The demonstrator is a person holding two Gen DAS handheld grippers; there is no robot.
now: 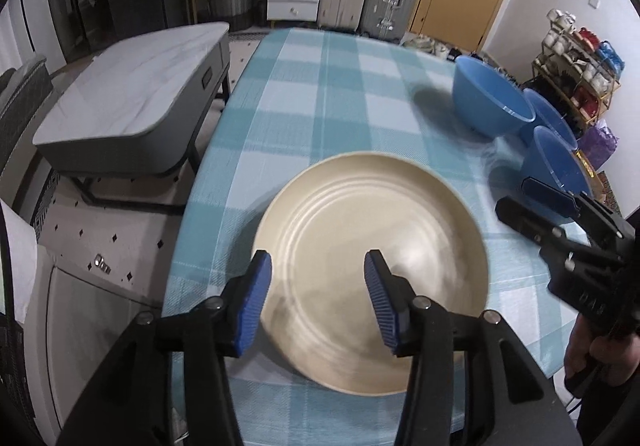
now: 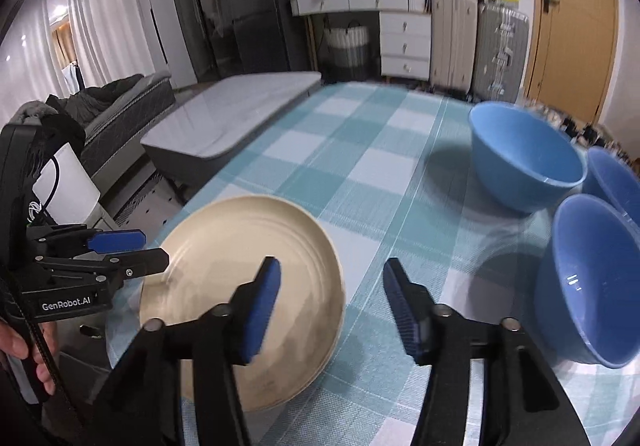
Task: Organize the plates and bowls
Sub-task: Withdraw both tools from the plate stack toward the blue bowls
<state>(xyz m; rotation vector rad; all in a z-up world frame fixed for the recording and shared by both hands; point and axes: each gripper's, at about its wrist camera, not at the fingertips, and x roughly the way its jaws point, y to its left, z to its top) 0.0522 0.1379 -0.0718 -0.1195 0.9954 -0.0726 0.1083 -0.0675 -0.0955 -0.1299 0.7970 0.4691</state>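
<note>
The cream plate (image 1: 372,266) looks smooth and glazed, with a soft sheen. Woven checked cloth (image 1: 320,106) covers the desk. The blue bowls (image 2: 524,162) are glossy.

Right gripper (image 2: 332,302): jaws apart, nothing between them.
Plate (image 2: 224,270): cream, flat on the checked tablecloth (image 2: 360,166).
Bowls (image 2: 524,162): three blue, at the right.
Left gripper (image 2: 136,248): over the plate's left rim.

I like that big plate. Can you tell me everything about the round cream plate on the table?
The round cream plate looks glazed and ceramic, with faint ringed ridges inside and a low raised rim. It is empty and lies flat on the blue-and-white checked tablecloth, near the table's front edge. Nothing grips it: the left claw hangs open above it.
</note>
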